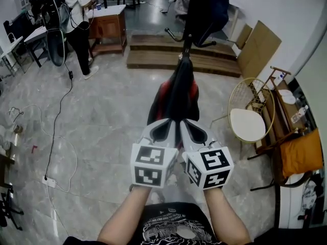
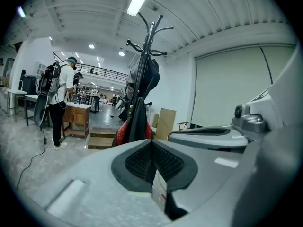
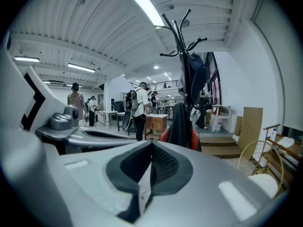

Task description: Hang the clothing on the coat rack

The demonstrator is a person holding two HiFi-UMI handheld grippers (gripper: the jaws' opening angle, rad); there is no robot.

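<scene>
The black-and-red garment stretches straight ahead of both tongs, up toward the coat rack beyond them. The left tongs and right tongs, side by side, are each clamped closed on a pale strip of it. A dark coat hangs on the rack.
</scene>
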